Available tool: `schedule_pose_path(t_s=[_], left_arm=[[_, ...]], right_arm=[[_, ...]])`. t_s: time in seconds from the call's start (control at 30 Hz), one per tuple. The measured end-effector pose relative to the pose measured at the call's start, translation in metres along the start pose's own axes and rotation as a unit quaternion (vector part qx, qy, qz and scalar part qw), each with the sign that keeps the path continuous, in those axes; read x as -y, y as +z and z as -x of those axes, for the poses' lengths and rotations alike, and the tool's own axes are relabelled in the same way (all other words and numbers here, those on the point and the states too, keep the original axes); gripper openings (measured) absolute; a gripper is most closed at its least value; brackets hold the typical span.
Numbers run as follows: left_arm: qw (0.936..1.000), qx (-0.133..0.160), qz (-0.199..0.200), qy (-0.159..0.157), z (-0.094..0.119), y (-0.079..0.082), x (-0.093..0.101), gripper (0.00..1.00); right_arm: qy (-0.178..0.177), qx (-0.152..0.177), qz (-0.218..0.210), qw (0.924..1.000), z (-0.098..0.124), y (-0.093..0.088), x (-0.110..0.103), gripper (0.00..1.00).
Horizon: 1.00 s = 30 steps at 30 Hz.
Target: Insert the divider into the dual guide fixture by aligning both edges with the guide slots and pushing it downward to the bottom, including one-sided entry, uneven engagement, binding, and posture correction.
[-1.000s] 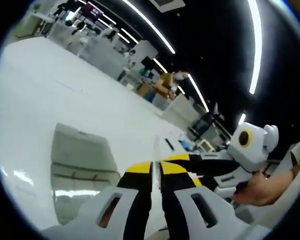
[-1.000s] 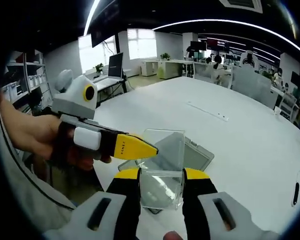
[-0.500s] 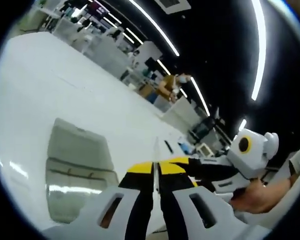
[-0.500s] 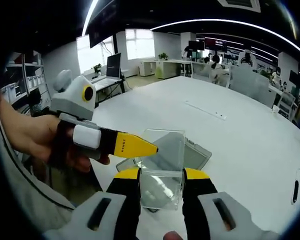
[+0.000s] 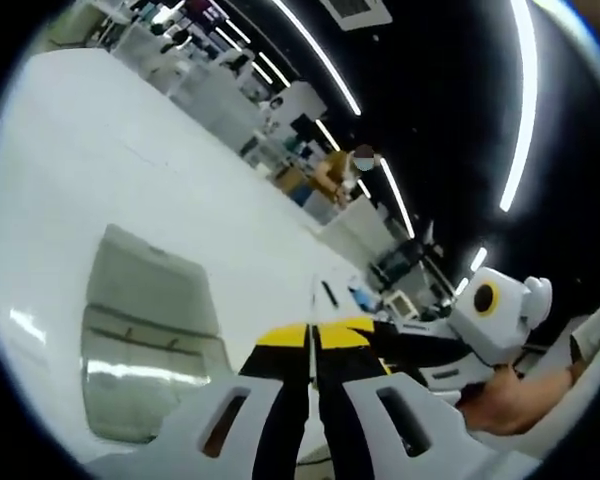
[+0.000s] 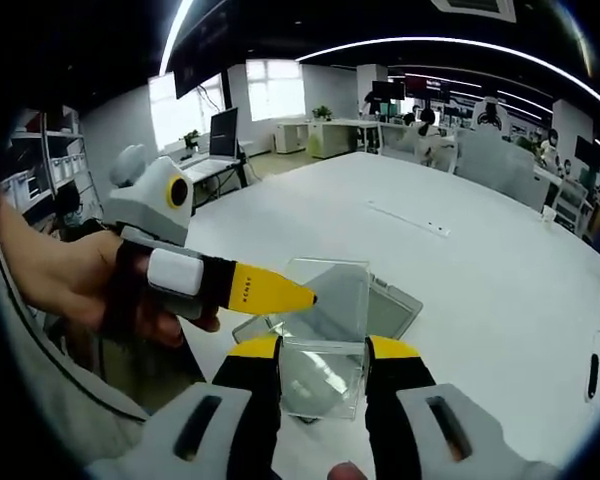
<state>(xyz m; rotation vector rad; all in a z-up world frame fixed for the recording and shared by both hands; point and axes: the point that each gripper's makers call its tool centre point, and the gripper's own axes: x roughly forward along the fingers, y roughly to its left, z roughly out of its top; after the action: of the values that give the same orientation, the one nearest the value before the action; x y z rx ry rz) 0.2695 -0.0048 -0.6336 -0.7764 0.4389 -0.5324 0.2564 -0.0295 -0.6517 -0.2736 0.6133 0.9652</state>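
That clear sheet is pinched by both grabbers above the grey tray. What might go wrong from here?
1. The divider is clear and seen edge-on between the left gripper's tips, so judging its tilt looks hard; one edge might enter a slot first and bind.
2. The right gripper holds it at the side edges, which may get in the way of the guide slots.
3. The fixture lies loose on the white table; an off-centre push might shove it.

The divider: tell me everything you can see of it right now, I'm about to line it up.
The divider is a clear, colourless rectangular plate, like acrylic, with rounded upper corners and glare on its face. It is held upright above the white table, off the grey fixture behind it. The right tongs grip its side edges; the left tongs pinch its face near an upper corner. In the left gripper view it shows edge-on as a thin sliver.
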Motion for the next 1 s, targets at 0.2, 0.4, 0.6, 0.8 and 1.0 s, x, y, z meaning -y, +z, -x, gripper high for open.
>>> schedule_pose_path(t_s=[0.2,0.4,0.6,0.8,1.0], left_arm=[[0.9998,-0.01,-0.011,-0.012,-0.002,-0.001,0.006,0.0],[0.9995,-0.013,-0.017,-0.021,0.001,-0.002,0.006,0.0],[0.9992,-0.016,-0.023,-0.029,0.004,-0.001,0.009,0.0],[0.999,-0.014,-0.027,-0.034,0.005,0.001,0.012,0.0],[0.9991,-0.009,-0.027,-0.032,0.006,0.003,0.011,0.0]], right_arm=[[-0.005,0.001,0.003,1.0,0.006,-0.001,0.002,0.29],[0.002,-0.001,0.011,0.9999,0.006,-0.002,-0.002,0.29],[0.017,0.002,-0.002,0.9999,0.006,-0.003,-0.006,0.32],[0.039,0.003,-0.028,0.9989,0.006,-0.004,-0.008,0.32],[0.046,0.005,-0.028,0.9986,0.008,-0.003,-0.01,0.3]])
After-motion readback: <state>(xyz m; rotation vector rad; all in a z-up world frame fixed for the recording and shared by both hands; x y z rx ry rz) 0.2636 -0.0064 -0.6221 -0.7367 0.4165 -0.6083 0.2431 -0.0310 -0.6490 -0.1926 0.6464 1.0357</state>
